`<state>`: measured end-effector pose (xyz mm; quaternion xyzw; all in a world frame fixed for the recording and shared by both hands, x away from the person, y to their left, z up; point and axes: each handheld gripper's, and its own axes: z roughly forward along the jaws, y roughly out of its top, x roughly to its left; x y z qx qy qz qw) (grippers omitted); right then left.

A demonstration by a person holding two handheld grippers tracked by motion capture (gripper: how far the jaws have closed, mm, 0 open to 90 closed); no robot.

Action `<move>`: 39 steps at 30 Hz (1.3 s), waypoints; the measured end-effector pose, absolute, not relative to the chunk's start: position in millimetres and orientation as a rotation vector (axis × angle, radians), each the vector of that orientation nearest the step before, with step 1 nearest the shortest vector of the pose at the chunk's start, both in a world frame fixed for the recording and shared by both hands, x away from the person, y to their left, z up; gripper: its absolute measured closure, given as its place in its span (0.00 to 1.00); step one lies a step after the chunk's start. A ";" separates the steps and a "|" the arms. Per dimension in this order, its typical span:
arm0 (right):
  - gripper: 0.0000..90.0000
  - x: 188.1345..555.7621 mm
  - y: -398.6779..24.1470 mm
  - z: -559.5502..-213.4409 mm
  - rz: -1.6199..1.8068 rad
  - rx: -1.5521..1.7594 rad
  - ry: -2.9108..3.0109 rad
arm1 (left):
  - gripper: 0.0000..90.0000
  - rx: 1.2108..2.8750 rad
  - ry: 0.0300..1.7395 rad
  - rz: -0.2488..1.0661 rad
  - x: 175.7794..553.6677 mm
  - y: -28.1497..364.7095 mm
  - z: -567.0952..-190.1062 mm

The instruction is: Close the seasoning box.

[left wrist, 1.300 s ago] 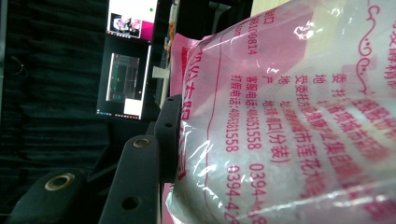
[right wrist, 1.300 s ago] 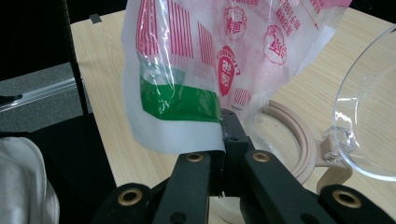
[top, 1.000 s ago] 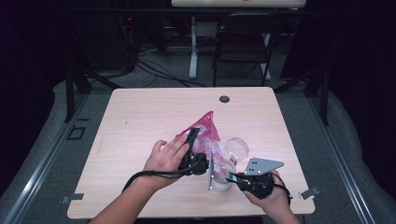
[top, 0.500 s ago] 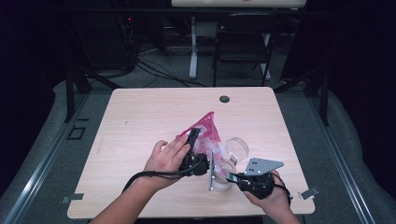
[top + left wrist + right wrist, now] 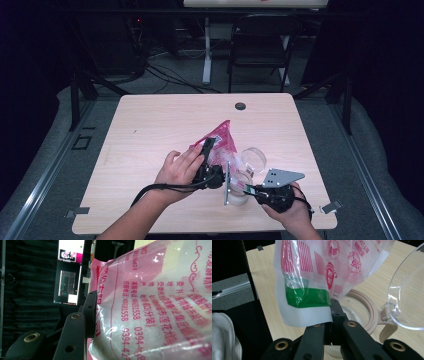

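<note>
A pink printed plastic bag (image 5: 223, 137) is held over the wooden table (image 5: 150, 125), above a small jar (image 5: 239, 197) with a beige rim. The jar's clear hinged lid (image 5: 254, 159) stands swung open. My left gripper (image 5: 207, 160) grips the bag's side; in the left gripper view one of its fingers (image 5: 88, 315) presses into the bag (image 5: 155, 302) and the other is hidden behind it. My right gripper (image 5: 332, 315) is shut on the white lower edge of the bag (image 5: 312, 272), just over the jar's rim (image 5: 367, 307). The clear lid (image 5: 409, 295) is to its right.
A black round grommet (image 5: 240, 106) sits near the table's far edge. A dark chair (image 5: 260, 45) and cables are on the floor behind the table. A lit monitor (image 5: 68, 282) shows in the dark background. The table's left half is bare wood.
</note>
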<state>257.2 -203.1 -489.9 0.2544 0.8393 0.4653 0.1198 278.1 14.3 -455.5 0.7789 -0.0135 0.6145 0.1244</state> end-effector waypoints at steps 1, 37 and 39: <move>1.00 257.2 -203.1 -489.9 1.360 0.745 2.453 | 0.69 2.271 -0.038 1.790 277.9 14.3 -455.6; 1.00 257.3 -199.2 -486.7 1.358 0.741 2.423 | 0.70 2.299 0.065 1.717 279.1 28.2 -467.4; 1.00 257.1 -198.6 -486.5 1.373 0.743 2.417 | 0.70 2.299 0.071 1.716 279.1 28.8 -467.5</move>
